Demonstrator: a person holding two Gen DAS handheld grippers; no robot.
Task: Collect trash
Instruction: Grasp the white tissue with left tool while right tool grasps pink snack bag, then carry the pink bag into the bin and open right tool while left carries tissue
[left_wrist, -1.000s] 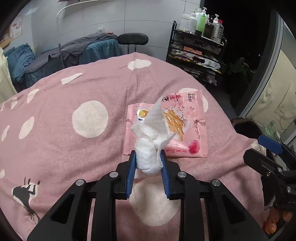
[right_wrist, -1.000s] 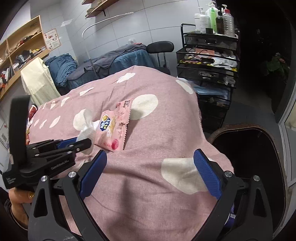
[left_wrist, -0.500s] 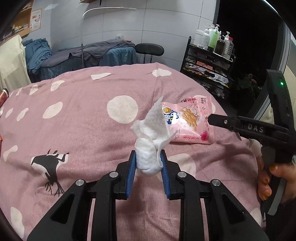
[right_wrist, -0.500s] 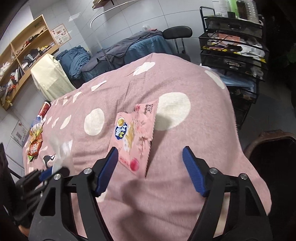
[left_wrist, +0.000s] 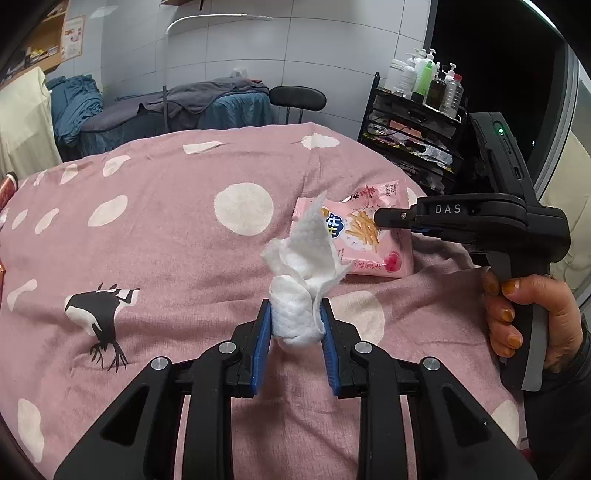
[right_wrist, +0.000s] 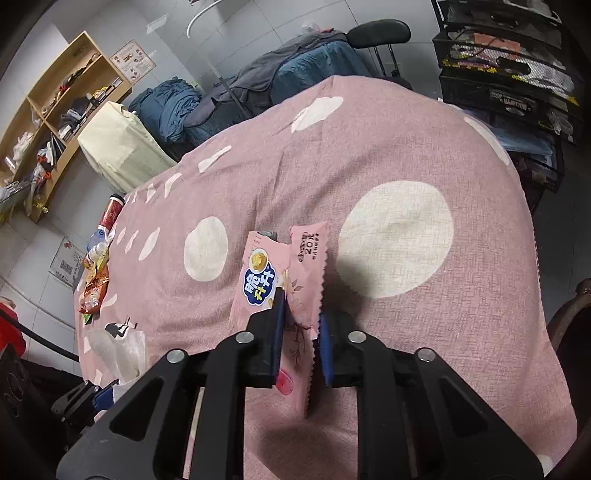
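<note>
My left gripper (left_wrist: 295, 325) is shut on a crumpled white paper towel (left_wrist: 301, 269) and holds it above the pink spotted blanket (left_wrist: 166, 236). A pink snack wrapper (left_wrist: 369, 236) lies on the blanket ahead and to the right. My right gripper (right_wrist: 300, 325) has closed on that wrapper (right_wrist: 291, 280), which buckles up between the blue pads. In the left wrist view the right gripper (left_wrist: 384, 218) reaches in from the right over the wrapper, held by a hand (left_wrist: 532, 321).
More snack wrappers and a bottle (right_wrist: 96, 273) lie at the blanket's far left edge, with a red can (right_wrist: 112, 210) beyond. A black wire rack (left_wrist: 413, 147) with bottles stands to the right. A dark bin rim (right_wrist: 569, 325) shows at the right edge. A stool (left_wrist: 297, 99) stands behind.
My right gripper moved forward onto the pink wrapper and closed its wide-open jaws on it. My left gripper drew back and left with the paper towel still held.
</note>
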